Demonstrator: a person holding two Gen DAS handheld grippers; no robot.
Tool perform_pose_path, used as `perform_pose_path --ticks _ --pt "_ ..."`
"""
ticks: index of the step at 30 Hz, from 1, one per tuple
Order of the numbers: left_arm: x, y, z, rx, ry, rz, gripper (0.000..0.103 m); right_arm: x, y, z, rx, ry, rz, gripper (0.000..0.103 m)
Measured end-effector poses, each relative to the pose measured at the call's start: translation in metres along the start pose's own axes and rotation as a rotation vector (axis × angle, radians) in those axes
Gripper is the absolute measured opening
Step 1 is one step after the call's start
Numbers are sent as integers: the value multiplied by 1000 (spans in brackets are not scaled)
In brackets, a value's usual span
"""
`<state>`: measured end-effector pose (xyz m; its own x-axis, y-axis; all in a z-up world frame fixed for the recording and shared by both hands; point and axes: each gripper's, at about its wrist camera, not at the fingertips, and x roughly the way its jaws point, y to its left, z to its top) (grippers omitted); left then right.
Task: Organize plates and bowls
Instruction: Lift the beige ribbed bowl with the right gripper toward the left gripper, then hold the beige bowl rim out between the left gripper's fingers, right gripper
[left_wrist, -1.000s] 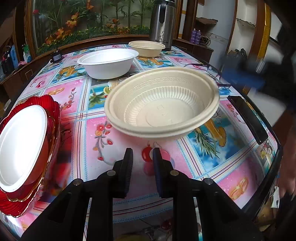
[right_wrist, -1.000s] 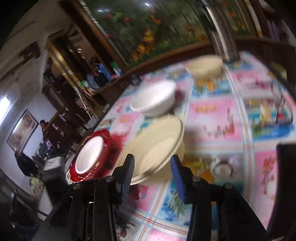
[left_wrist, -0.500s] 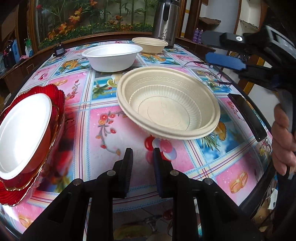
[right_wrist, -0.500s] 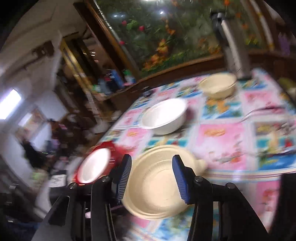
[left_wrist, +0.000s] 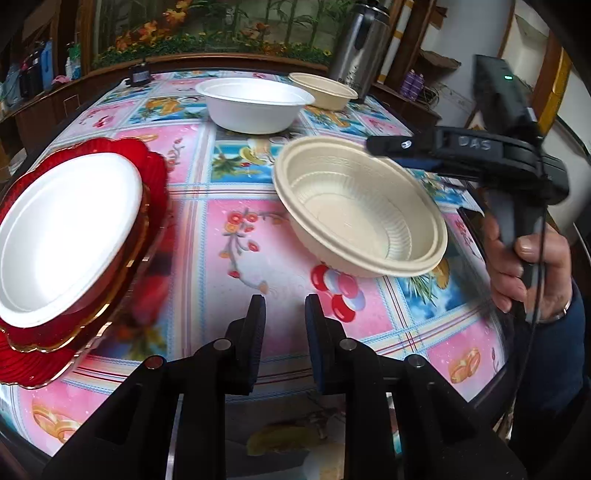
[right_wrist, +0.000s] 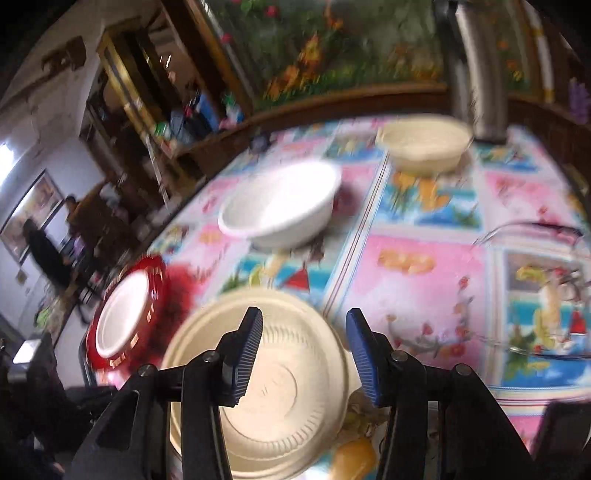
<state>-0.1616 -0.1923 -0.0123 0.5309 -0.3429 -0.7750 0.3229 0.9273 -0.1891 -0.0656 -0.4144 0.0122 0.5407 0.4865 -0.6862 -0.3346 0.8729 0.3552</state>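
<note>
A large beige ribbed bowl (left_wrist: 360, 210) sits on the flowered table, right of centre; in the right wrist view it (right_wrist: 284, 387) lies below the fingers. My right gripper (right_wrist: 303, 356) is open and hovers over this bowl; it shows in the left wrist view (left_wrist: 391, 147) above the bowl's far right rim. My left gripper (left_wrist: 284, 325) is open a narrow gap, empty, near the table's front edge. A white plate (left_wrist: 62, 236) lies on stacked red plates (left_wrist: 155, 177) at the left. A white bowl (left_wrist: 255, 103) and a small beige bowl (left_wrist: 321, 90) stand at the back.
A steel thermos (left_wrist: 354, 44) stands behind the small beige bowl. A wooden ledge with plants (left_wrist: 207, 40) runs along the table's far side. A dark flat object (left_wrist: 471, 218) lies by the table's right edge. Wire-framed glasses (right_wrist: 532, 229) lie at the right.
My right gripper has come down and in over the large beige bowl. The left gripper view has shifted right, so the bowl sits further right and the plates nearer.
</note>
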Motion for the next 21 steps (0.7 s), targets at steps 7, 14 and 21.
perform_pose_path --ticks 7,14,21 --pt "16 -24 12 58 34 -72 19 8 -24 -19 128 44 19 15" --pt "29 -16 31 20 40 -53 19 -15 -30 -47 263 28 26 20" --pt "18 1 23 -21 46 -65 21 -41 -5 -66 226 2 58 28"
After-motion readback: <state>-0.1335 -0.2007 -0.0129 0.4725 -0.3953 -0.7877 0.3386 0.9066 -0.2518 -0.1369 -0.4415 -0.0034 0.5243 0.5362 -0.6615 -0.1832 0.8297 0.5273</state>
